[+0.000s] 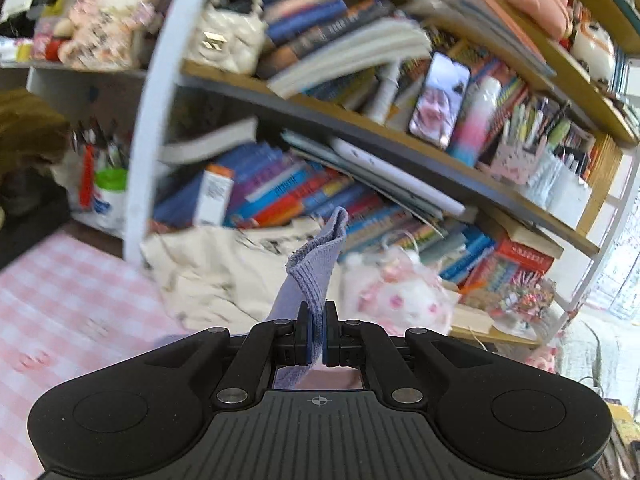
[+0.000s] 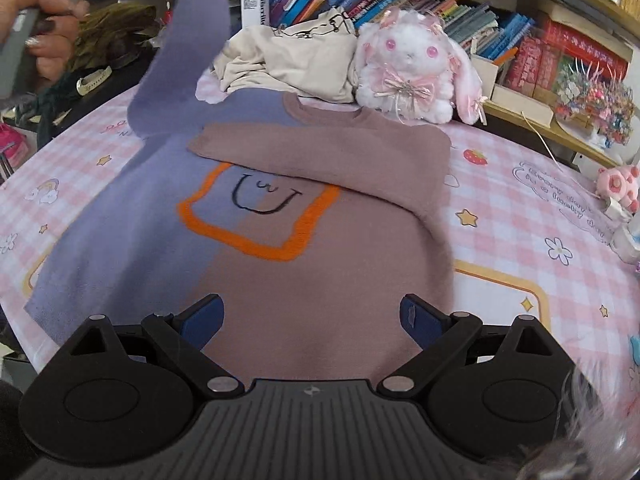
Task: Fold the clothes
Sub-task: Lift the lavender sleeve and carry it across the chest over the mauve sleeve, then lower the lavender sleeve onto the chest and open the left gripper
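Sweater (image 2: pixel 256 264): two-tone knit, lilac on one half and mauve on the other, lying flat on the bench with an orange outlined square and a black smile at its middle.
Mauve sleeve (image 2: pixel 320 156): folded across the chest, its cuff reaching the lilac half.
Lilac sleeve (image 1: pixel 312 276): lifted off the bench, rising up toward the top left of the right wrist view; its ribbed cuff stands above the left jaws.
Left gripper (image 1: pixel 316 330): jaws clenched on the lilac sleeve just below the cuff, raised and facing the bookshelf (image 1: pixel 400 136).
Right gripper (image 2: pixel 311 312): jaws released and spread wide, hovering low over the sweater's hem, pointing along the garment.
Bench (image 2: pixel 520 216): covered in a pink checked cloth.
Behind the collar: cream garment (image 2: pixel 288 60) in a heap, plush rabbit (image 2: pixel 412 68) just beside it.
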Motion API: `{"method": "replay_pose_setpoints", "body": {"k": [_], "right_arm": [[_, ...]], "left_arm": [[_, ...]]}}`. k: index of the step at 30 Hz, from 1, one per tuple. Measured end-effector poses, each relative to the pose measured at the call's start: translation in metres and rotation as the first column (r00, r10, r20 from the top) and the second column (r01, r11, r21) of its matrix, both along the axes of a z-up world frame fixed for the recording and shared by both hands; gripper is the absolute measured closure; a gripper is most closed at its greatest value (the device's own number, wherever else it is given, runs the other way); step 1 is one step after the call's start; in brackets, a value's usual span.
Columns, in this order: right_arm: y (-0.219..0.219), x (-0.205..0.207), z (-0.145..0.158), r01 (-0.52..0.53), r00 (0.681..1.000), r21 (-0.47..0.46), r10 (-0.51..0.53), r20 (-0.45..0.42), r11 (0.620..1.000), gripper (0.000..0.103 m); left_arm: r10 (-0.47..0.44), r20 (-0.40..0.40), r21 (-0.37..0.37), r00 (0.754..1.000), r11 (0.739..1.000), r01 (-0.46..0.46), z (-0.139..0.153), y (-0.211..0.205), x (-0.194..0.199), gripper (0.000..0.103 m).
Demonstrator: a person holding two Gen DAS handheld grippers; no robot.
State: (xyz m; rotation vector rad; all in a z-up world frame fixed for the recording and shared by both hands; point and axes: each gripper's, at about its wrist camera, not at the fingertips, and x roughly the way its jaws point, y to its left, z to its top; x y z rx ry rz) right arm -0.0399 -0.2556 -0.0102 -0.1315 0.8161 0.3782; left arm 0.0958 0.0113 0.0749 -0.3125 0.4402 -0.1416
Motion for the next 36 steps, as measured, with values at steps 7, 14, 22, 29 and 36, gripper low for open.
{"method": "replay_pose_setpoints", "body": {"k": [7,14,22,29,36], "right_arm": [[-0.033,0.005,-0.013,-0.006,0.999,0.031,0.007,-0.045,0.999,0.007],[-0.051,0.009,-0.017,0.013,0.999,0.045,-0.011,-0.049,0.999,0.007],[-0.054,0.012,-0.015,0.013,0.998,0.077,-0.008,-0.056,0.997,0.007],[-0.036,0.012,-0.017,-0.056,0.995,0.111,0.064,-0.077,0.992,0.007],[-0.022,0.015,-0.019,-0.072,0.993,0.121,0.082,-0.084,0.990,0.010]], "left_arm": [[-0.034,-0.064,0.051,0.997,0.998,0.037,-0.018,-0.056,0.022,0.100],[-0.043,-0.148,0.090,0.988,0.994,0.056,-0.038,-0.087,0.036,0.100],[-0.161,-0.285,0.112,0.945,0.973,0.200,-0.055,-0.128,0.042,0.040],[-0.153,-0.223,0.376,0.963,0.898,0.229,-0.052,-0.116,-0.055,0.014],[0.219,-0.348,0.278,0.912,0.953,-0.123,-0.081,-0.013,-0.146,0.014]]}}
